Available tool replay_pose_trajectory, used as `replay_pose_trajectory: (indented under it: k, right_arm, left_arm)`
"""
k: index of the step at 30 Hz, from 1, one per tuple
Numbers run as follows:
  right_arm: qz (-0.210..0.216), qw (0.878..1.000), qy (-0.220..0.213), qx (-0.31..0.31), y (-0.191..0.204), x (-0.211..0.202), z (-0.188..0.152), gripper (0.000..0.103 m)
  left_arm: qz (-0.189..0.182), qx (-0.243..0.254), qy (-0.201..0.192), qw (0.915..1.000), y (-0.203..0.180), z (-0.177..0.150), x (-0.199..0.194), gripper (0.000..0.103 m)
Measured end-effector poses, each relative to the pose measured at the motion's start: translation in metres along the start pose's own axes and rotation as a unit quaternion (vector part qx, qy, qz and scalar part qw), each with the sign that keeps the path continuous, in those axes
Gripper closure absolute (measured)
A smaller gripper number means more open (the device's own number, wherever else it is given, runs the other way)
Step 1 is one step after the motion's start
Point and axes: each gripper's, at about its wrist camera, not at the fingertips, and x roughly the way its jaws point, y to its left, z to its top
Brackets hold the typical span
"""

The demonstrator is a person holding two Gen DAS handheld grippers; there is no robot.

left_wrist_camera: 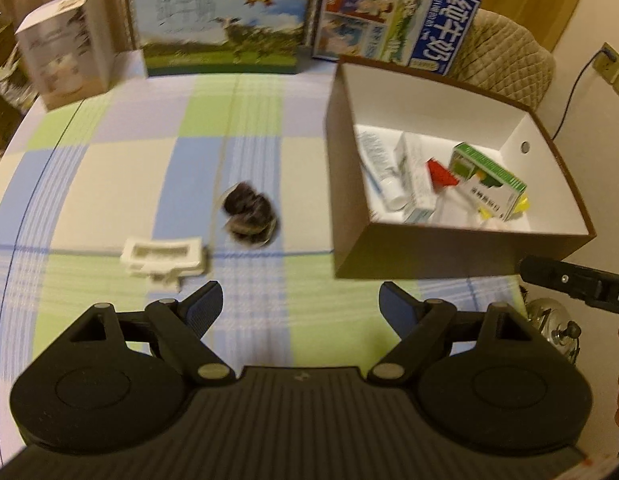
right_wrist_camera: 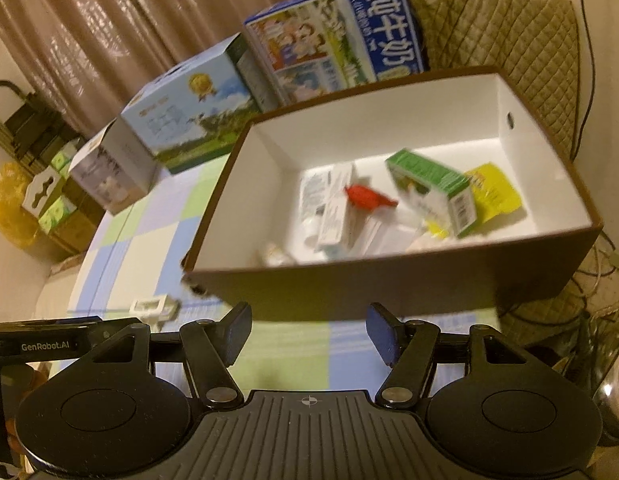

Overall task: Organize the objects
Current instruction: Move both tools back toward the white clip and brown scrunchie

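A brown box (left_wrist_camera: 421, 254) with a white inside stands on the checked tablecloth (left_wrist_camera: 121, 168); it holds a green carton (left_wrist_camera: 489, 178), a red piece (left_wrist_camera: 441, 174), a white tube (left_wrist_camera: 383, 168) and other small packs. On the cloth left of it lie a dark round bundle (left_wrist_camera: 249, 214) and a flat white plastic piece (left_wrist_camera: 163, 258). My left gripper (left_wrist_camera: 300, 306) hangs open and empty just short of both. My right gripper (right_wrist_camera: 307, 334) is open and empty before the near wall of the brown box (right_wrist_camera: 389, 284). The white piece (right_wrist_camera: 151, 306) shows at its left.
Along the table's far edge stand a white carton (left_wrist_camera: 65, 56), a light blue milk carton (left_wrist_camera: 221, 20) and a blue milk carton (left_wrist_camera: 393, 16). A quilted chair back (left_wrist_camera: 505, 56) rises behind the box. The right tool's body (left_wrist_camera: 577, 284) reaches in at the left wrist view's right edge.
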Motion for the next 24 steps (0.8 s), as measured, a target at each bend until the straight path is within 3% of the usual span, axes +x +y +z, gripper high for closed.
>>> replay_pose_trajectory:
  k: [10, 24]
  right_arm:
    - [0.011, 1.0, 0.025, -0.011, 0.041, 0.009, -0.037, 0.042]
    - [0.018, 0.998, 0.053, -0.021, 0.095, 0.036, -0.068, 0.042]
  left_arm:
    - [0.013, -0.022, 0.006, 0.9997, 0.045, -0.035, -0.02, 0.021]
    - [0.026, -0.034, 0.01, 0.999, 0.095, -0.06, -0.035, 0.021]
